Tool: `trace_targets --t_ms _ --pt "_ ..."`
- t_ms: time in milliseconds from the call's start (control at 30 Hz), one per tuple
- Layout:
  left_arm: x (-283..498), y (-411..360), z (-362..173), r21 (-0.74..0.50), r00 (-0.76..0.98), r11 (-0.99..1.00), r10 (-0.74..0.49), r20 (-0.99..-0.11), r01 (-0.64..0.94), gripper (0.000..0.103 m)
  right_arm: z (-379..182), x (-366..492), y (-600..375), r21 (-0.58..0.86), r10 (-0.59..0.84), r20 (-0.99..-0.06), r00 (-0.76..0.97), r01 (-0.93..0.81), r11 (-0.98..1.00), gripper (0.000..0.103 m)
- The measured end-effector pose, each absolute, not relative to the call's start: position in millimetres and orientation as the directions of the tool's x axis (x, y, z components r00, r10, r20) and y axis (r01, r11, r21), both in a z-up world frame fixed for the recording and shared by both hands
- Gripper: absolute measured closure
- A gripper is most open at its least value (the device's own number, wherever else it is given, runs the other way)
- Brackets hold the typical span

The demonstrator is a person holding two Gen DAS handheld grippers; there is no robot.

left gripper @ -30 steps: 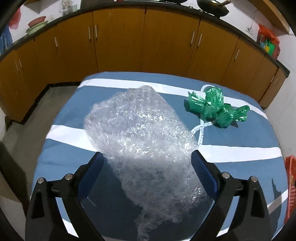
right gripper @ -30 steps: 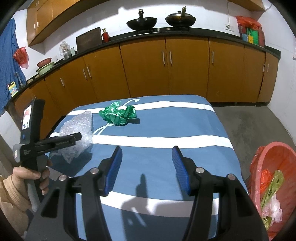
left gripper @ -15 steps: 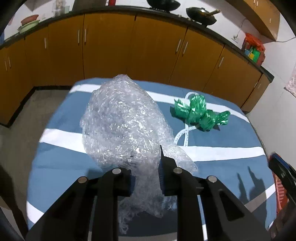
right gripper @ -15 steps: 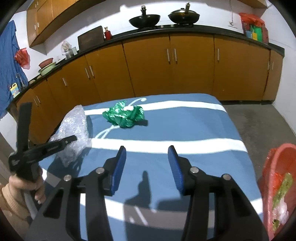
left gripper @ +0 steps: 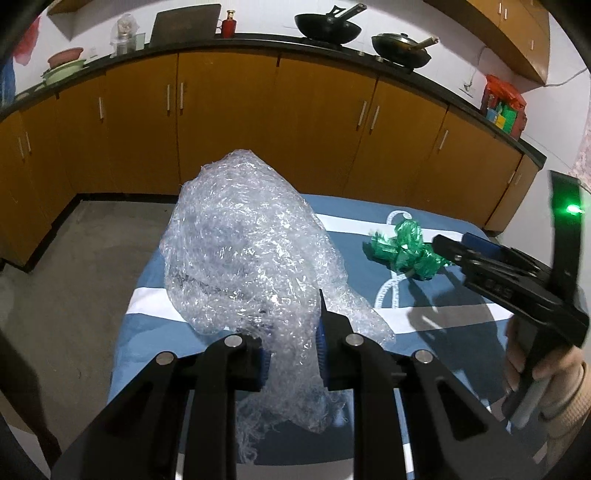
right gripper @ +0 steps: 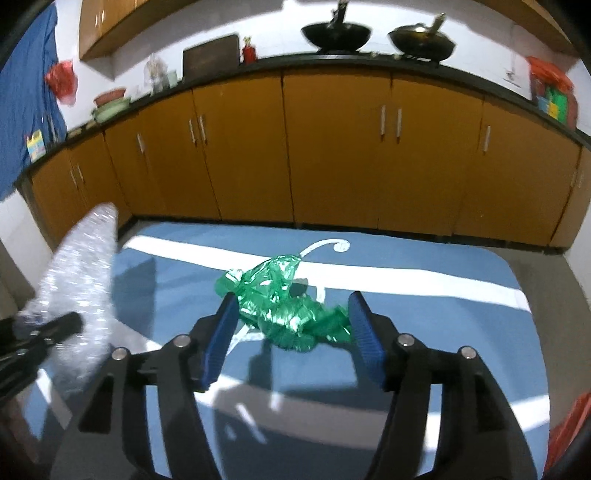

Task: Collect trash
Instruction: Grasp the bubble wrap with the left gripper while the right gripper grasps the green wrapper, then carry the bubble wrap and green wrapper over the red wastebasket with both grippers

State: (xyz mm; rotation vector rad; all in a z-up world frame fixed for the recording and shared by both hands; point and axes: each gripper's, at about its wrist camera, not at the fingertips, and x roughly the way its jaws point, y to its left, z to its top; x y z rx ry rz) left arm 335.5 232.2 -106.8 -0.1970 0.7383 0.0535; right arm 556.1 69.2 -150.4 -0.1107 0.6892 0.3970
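Note:
My left gripper (left gripper: 291,343) is shut on a big wad of clear bubble wrap (left gripper: 243,254) and holds it up above the left end of the blue striped table (left gripper: 424,306). The wad also shows at the left of the right wrist view (right gripper: 79,280). A crumpled green plastic bag (right gripper: 288,306) lies on the table (right gripper: 443,306). My right gripper (right gripper: 288,325) is open with its fingers on either side of the green bag. In the left wrist view the right gripper (left gripper: 469,251) reaches in beside the green bag (left gripper: 406,251).
A white cord (right gripper: 325,251) curls on the table by the bag. Orange cabinets (right gripper: 332,147) run along the far wall, with woks (left gripper: 325,24) on the counter. A red basket (right gripper: 569,428) stands at the table's right.
My left gripper has shut on the bubble wrap and lifted it. My right gripper has moved forward to the green bag, which now lies between its open fingers.

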Motion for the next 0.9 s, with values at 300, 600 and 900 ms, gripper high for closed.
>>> trace_targets --t_ms 300,600,900 --pt "334.0 230.4 -108.5 -0.155 0.732 0.980 -0.013 -0.681 -0.126 0.083 -168.9 573.2 90.3 -0.061 0.284 -0.721 0.632 -0.466 0.883 0.046" --pt "330.9 228.4 -100.9 -0.152 0.736 0.981 -0.014 -0.676 -0.120 0.083 -172.8 562.0 74.4 -0.018 0.294 -0.734 0.612 -0.450 0.893 0.082" --pt "317.2 190.1 -83.0 -0.189 0.755 0.981 -0.087 -0.650 -0.051 0.083 -132.8 494.5 -11.2 0.084 0.325 -0.665 0.672 -0.365 0.927 0.082"
